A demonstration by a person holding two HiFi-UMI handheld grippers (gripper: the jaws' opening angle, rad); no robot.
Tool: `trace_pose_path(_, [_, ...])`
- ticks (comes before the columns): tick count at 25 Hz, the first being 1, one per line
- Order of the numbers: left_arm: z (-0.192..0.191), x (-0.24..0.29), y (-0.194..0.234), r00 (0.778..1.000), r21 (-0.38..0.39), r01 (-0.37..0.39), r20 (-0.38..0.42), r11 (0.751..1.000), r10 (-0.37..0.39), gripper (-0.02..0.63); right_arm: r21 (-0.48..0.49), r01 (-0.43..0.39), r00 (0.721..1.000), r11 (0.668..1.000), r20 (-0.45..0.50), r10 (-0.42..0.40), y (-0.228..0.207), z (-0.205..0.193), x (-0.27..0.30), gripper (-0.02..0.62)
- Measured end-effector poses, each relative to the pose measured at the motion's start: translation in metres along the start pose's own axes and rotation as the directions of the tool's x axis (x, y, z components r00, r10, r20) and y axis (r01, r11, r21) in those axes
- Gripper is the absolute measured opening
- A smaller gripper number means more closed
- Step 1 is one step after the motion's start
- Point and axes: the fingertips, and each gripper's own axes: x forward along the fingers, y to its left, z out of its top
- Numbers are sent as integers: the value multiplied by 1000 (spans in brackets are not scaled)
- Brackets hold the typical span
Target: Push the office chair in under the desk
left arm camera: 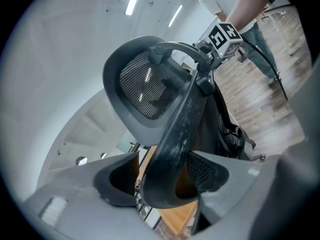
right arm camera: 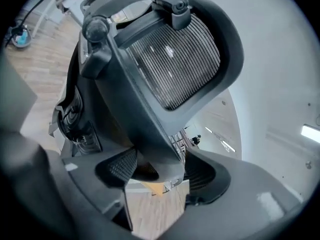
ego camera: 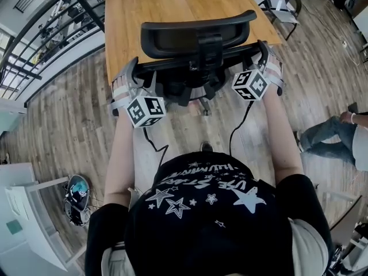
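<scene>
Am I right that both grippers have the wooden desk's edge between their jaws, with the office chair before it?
No: the left gripper and right gripper have the office chair's backrest frame between their jaws, as both gripper views show.

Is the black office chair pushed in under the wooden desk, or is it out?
In, it seems: the black mesh office chair has its backrest at the edge of the wooden desk, and its seat is hidden.

chair (ego camera: 190,68) frame: blk plastic, matt, scuffed | headrest (right arm camera: 175,59): dk mesh cloth | desk (ego camera: 144,4): light wood, smooth, satin | floor (ego camera: 69,125): wood planks, matt | left gripper (left arm camera: 165,179): grey matt plastic, pads (left arm camera: 206,170) dk ribbed
</scene>
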Motion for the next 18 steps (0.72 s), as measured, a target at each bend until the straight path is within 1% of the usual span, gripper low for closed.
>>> trace_pose_path(4, [-6,-19,3,1000,-34,4,13,999,-3,304,10,14,1000,1000,-13,-14,2,2,-23,305])
trace_pose_path(6, [-10,-29,2,1000,-63,20,14,998,-19,304,25,20,1000,999,-17,-19,5,4,-36,305])
trace_pose_path(8, [-16,-38,-2,999,-97,45,5,994,-45,304,46,27,1000,999,-16,-26,6,8,-50,302])
trace_pose_path(10, [-21,-47,-5,998,-122,55,3,991,-55,304,69,35,999,997,-11,-34,7,13,-66,294])
trace_pose_path(13, [-27,-64,-10,997,-152,72,13,986,-71,304,120,51,999,991,4,-51,7,21,-90,268])
trace_pose_path(15, [-29,-78,-12,995,-211,95,33,973,-90,302,166,64,998,984,12,-67,8,26,-107,242])
trace_pose_path(18, [-32,-104,-10,992,-323,126,66,938,-111,302,238,66,997,969,12,-71,15,35,-132,222])
